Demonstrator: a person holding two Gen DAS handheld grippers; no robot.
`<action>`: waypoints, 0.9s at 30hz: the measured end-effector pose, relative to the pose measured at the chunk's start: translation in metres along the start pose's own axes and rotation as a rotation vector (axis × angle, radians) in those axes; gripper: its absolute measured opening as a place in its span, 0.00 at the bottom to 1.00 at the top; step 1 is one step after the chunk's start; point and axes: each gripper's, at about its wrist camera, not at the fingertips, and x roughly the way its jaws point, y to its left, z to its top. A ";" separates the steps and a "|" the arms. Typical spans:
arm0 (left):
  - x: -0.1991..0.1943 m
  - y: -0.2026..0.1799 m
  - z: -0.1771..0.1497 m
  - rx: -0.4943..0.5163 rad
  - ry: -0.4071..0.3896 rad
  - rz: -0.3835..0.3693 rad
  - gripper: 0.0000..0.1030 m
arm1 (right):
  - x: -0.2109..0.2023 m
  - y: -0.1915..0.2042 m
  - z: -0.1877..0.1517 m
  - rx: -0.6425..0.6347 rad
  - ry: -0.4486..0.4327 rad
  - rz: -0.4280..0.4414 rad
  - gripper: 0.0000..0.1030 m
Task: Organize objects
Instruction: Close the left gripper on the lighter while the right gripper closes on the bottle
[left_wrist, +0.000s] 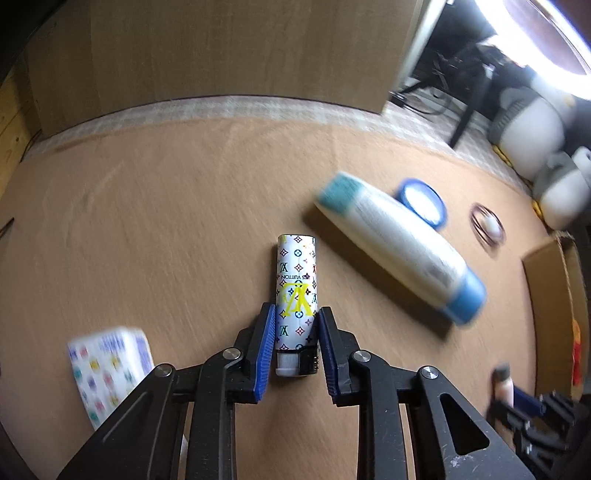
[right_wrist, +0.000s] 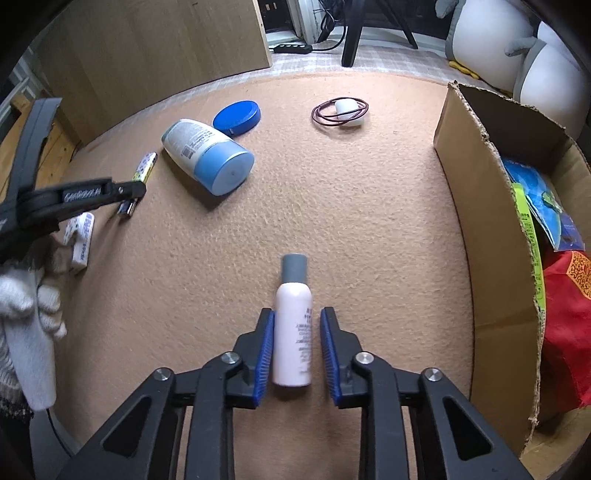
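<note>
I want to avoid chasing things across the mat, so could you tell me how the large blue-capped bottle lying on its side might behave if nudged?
The large blue-capped bottle lies on its rounded side, so it would probably roll. It tapers toward one end, so it may curve rather than run straight. The felt-like mat should slow it somewhat.

The left gripper (left_wrist: 296, 321) fingers (left_wrist: 266, 343) clamp a monogram-patterned lighter (left_wrist: 296, 288) over the tan mat (left_wrist: 166, 229).

Both wrist cameras sit just behind their black jaws, tilted steeply down, close to the tan felt mat (left_wrist: 177, 206). The 2 views share the big white tube with the light-blue cap (left_wrist: 402, 243), at 2 o'clock for the left, 11 o'clock for the right (right_wrist: 207, 155), plus the cardboard box (right_wrist: 480, 221).
</note>
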 end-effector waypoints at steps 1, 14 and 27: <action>-0.003 -0.003 -0.009 0.008 0.000 -0.010 0.24 | 0.000 0.000 0.000 -0.003 -0.001 0.001 0.20; -0.041 -0.029 -0.106 0.058 0.022 -0.108 0.24 | 0.001 0.001 -0.008 -0.031 -0.016 -0.004 0.19; -0.043 -0.028 -0.105 0.040 0.010 -0.101 0.24 | -0.002 0.006 -0.014 -0.086 -0.027 -0.024 0.18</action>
